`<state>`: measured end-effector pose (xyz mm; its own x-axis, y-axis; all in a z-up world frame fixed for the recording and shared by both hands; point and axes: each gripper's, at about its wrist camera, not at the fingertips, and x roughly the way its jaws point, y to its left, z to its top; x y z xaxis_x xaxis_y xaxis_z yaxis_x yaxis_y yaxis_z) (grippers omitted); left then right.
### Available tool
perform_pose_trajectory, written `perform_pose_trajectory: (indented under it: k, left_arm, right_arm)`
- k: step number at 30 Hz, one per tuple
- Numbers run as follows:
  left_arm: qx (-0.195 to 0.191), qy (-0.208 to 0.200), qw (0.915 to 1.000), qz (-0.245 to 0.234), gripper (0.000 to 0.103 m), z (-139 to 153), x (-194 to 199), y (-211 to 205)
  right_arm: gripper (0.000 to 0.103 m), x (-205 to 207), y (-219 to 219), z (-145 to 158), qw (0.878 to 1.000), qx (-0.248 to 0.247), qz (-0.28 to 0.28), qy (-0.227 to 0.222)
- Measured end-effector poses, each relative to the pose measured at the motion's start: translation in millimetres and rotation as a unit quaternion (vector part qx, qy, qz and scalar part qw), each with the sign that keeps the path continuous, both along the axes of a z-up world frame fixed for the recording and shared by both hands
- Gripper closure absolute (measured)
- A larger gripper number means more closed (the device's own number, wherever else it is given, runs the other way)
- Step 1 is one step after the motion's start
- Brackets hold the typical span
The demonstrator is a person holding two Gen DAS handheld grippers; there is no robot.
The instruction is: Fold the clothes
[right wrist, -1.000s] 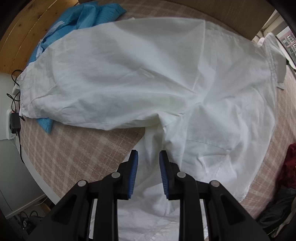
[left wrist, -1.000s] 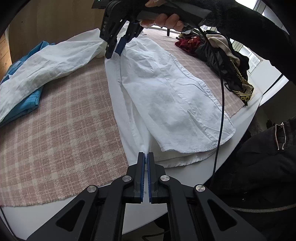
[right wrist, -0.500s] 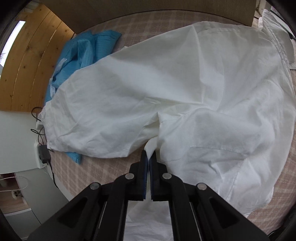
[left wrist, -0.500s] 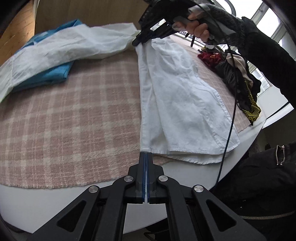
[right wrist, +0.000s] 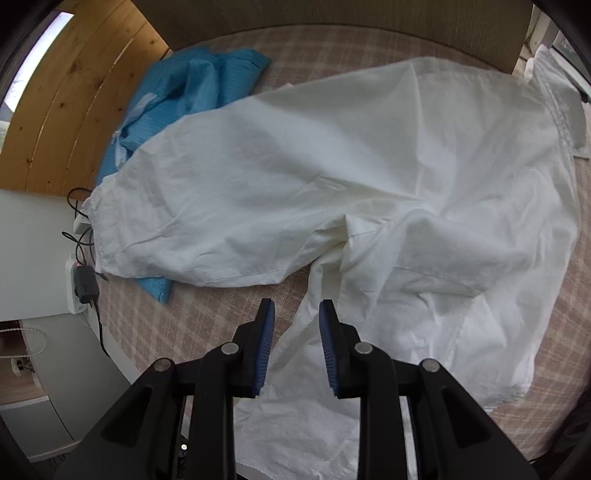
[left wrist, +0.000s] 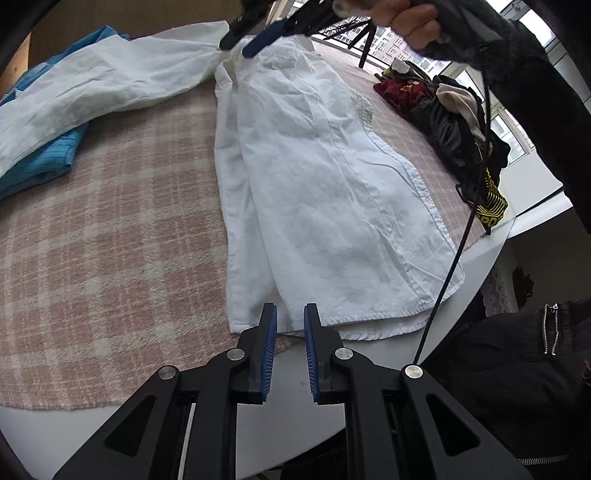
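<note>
Closest in the left wrist view, the left gripper is seen with its blue-padded jaws parted by a narrow gap, nothing between them, poised over the hem of the white shirt. The shirt body is laid lengthwise on the pink plaid cloth, its hem reaching just past the cloth edge onto the white table. One side is folded in along the length. Farther off, a sleeve is stretched out to the left, draped over a blue garment. Only this view shows the pile of dark clothes at the table's far right, a black cable crossing the shirt, and a hand holding the right gripper above the shirt's shoulder area; its fingers are seen apart there, with no cloth clearly held.

From the right wrist view, the right gripper is shown with jaws well apart and empty, hovering over the shirt near the armpit seam. Beyond it, the sleeve is spread toward the left, cuff end at the table edge. Only here are seen a plug adapter with wires past the table edge, a wooden wall panel, and the full spread of the blue garment under and behind the sleeve. No containers are seen in either view.
</note>
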<state>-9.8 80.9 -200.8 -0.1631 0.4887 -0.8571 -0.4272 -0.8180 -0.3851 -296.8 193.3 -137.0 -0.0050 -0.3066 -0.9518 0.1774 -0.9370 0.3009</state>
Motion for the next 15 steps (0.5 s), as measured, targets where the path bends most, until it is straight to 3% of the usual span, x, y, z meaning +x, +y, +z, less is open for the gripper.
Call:
perform_pose_trajectory:
  k: [4, 6, 10, 15]
  left_arm:
    - [-0.004, -0.004, 1.0, 0.0, 0.091, -8, -6, 9]
    - [-0.004, 0.0, 1.0, 0.002, 0.102, -6, -7, 10]
    - [-0.002, 0.014, 0.9999, 0.006, 0.102, 6, -4, 6]
    - [-0.007, 0.051, 0.9985, 0.019, 0.102, 29, 7, -19]
  right_arm:
    - [0.067, -7, -1, 15, 0.998, 0.052, 0.015, 0.041]
    - [0.066, -11, 2, 4, 0.997, 0.07, 0.019, 0.041]
    - [0.066, -21, 0, -24, 0.993, 0.112, 0.031, 0.032]
    - [0.066, -27, 5, -33, 0.995, 0.09, 0.024, 0.028]
